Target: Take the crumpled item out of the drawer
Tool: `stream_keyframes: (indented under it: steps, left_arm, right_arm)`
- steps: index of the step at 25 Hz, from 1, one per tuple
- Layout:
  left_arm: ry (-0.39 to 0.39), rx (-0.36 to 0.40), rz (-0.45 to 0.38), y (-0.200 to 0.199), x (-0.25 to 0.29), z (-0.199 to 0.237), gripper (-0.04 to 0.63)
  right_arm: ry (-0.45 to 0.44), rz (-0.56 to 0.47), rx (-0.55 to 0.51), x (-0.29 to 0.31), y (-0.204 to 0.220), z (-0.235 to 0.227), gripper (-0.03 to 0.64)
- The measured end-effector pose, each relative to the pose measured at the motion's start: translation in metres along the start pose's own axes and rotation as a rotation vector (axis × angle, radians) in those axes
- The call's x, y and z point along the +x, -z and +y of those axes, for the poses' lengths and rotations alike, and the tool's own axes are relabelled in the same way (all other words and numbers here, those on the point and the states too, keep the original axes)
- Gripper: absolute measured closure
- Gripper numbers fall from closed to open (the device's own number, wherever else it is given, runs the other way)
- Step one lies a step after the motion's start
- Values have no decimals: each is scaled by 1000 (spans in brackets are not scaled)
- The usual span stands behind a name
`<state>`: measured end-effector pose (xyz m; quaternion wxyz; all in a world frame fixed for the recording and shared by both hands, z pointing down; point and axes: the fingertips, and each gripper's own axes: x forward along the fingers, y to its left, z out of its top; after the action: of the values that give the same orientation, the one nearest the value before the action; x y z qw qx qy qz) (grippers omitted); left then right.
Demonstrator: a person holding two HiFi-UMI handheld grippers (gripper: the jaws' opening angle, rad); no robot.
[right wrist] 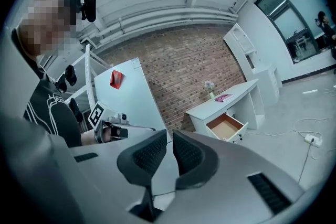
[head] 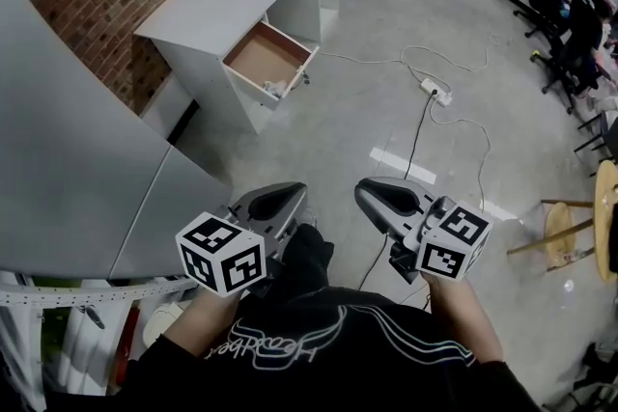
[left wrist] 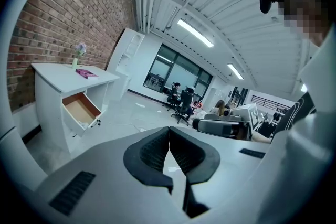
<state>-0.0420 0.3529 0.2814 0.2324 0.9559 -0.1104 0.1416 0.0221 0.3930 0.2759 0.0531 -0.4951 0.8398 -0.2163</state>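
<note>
Well across the floor (head: 386, 111), the white desk (head: 222, 0) has its drawer (head: 253, 60) pulled open, and the crumpled item (head: 273, 90) lies at the drawer's front edge. The left gripper (head: 288, 196) and right gripper (head: 370, 195) are held close to the person (head: 319, 352), each with jaws pressed together on nothing.
</note>
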Motion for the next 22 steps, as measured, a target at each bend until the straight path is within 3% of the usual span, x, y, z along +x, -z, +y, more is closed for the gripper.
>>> stream_keyframes:
  steps: [6, 15, 22]
  left_arm:
    - [-10, -43, 32, -21, 41, 71, 572]
    - [-39, -97, 58, -98, 124, 232, 572]
    - [-51, -142, 62, -128, 166, 342, 572]
  right_arm:
    - [5, 33, 48, 56, -8, -64, 555]
    - [13, 133, 99, 188, -44, -192, 555]
    - [-5, 218, 93, 286, -59, -264, 554]
